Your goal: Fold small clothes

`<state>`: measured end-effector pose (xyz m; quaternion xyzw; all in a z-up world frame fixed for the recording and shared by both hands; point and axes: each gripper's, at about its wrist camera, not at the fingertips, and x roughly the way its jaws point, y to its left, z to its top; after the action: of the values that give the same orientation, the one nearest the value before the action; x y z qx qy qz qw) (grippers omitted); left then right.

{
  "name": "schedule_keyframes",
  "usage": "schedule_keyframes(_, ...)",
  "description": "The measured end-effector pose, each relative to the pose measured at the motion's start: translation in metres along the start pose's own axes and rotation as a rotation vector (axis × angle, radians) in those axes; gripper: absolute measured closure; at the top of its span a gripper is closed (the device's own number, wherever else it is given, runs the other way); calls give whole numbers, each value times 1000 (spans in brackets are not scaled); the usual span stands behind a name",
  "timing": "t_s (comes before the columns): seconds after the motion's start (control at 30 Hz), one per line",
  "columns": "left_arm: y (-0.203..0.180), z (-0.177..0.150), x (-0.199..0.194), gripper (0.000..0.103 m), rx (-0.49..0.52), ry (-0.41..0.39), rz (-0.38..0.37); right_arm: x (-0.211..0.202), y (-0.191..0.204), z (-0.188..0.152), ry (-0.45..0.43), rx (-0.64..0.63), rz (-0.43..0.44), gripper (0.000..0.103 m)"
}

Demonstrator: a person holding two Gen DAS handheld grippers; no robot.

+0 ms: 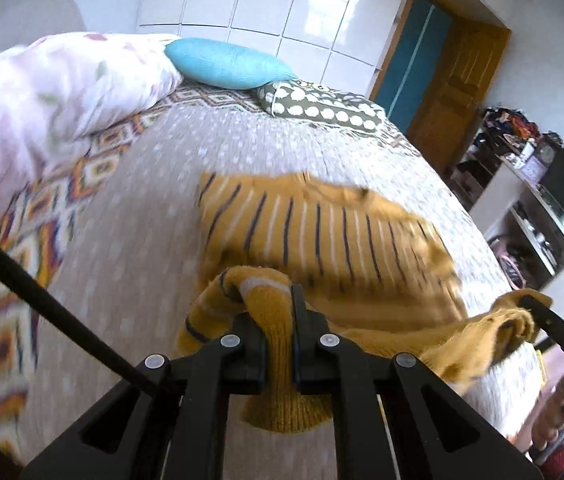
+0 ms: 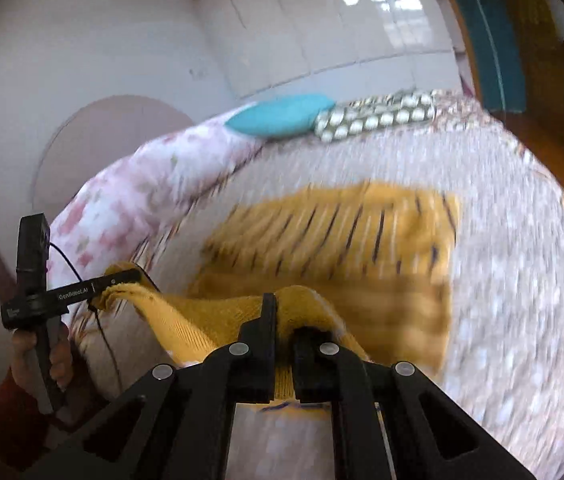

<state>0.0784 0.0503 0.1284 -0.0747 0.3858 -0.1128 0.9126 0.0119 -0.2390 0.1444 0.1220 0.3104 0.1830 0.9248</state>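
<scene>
A mustard-yellow knitted sweater [image 1: 322, 232] with dark and white stripes lies on the bed, its near edge lifted. My left gripper [image 1: 279, 300] is shut on one near corner of the sweater. My right gripper [image 2: 284, 312] is shut on the other near corner of the sweater [image 2: 342, 232]. The right gripper also shows at the right edge of the left wrist view [image 1: 530, 304], and the left gripper shows at the left of the right wrist view [image 2: 121, 278], each with yellow cloth in it. The cloth hangs between the two grippers.
The bed has a grey dotted bedspread [image 1: 153, 200] with a patterned border. A pink floral duvet [image 1: 33, 96], a blue pillow [image 1: 225, 62] and a polka-dot cushion [image 1: 322, 106] lie at its far end. Cluttered shelves [image 1: 530, 184] and a wooden door [image 1: 458, 92] stand to the right.
</scene>
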Motion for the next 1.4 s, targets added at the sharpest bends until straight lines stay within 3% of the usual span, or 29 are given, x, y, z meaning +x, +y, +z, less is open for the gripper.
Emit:
schedule_keyframes(0.1,-4,45,55,95,8,23,75,41,-16,39,-11,5,-76,96)
schedule_keyframes(0.27,-4,81,140,93,14,135,161,113,-54,70,45,40,-191,96)
schedule_keyframes(0.4,14,87,166,87,-98,187,78,159,-94,78,121,122,-219,93)
schedule_keyframes(0.47,23,91,167,81,-153,190,6,169,-115,79,140,180,-217,85)
schedule_keyframes(0.53,29,95,164,62,-194,172,-24,178,-135,81,151,246,-207,71)
schedule_keyframes(0.63,41,103,152,36,-236,96,-12,190,-162,83,162,376,-161,59)
schedule_keyframes(0.7,47,105,145,34,-257,81,-21,192,-175,85,144,448,-156,48)
schedule_keyframes(0.73,49,104,144,34,-259,88,-20,192,-179,86,130,471,-159,47)
schedule_keyframes(0.83,53,96,137,34,-227,100,6,185,-183,92,113,480,-197,47)
schedule_keyframes(0.97,49,72,119,34,-118,123,74,151,-172,92,105,374,-216,46)
schedule_keyframes(1.17,32,16,92,34,31,140,94,91,-148,54,123,207,-239,47)
schedule_keyframes(1.23,28,-5,89,34,66,137,122,76,-133,35,108,144,-251,63)
schedule_keyframes(1.4,37,-32,105,30,110,143,260,84,-130,-10,193,119,-239,71)
